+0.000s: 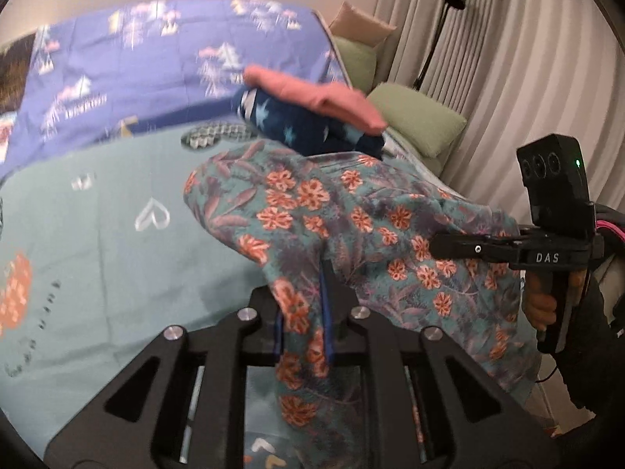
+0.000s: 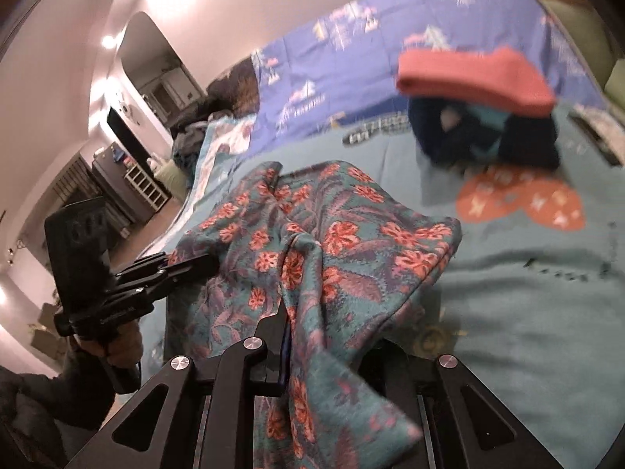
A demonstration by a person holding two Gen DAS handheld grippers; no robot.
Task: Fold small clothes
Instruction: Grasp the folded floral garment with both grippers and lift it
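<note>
Both grippers' fingers clamp the floral garment, stretched sideways between them above the bedspread.

Left gripper, seen from its own camera, pointing forward and downward, jaws nearly closed and pinching a fold of floral garment. Right gripper likewise nearly closed on the same cloth. Each handle is gripped from below by a hand in a dark sleeve

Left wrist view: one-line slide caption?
Both grippers pinch the floral garment above the bed.
</note>
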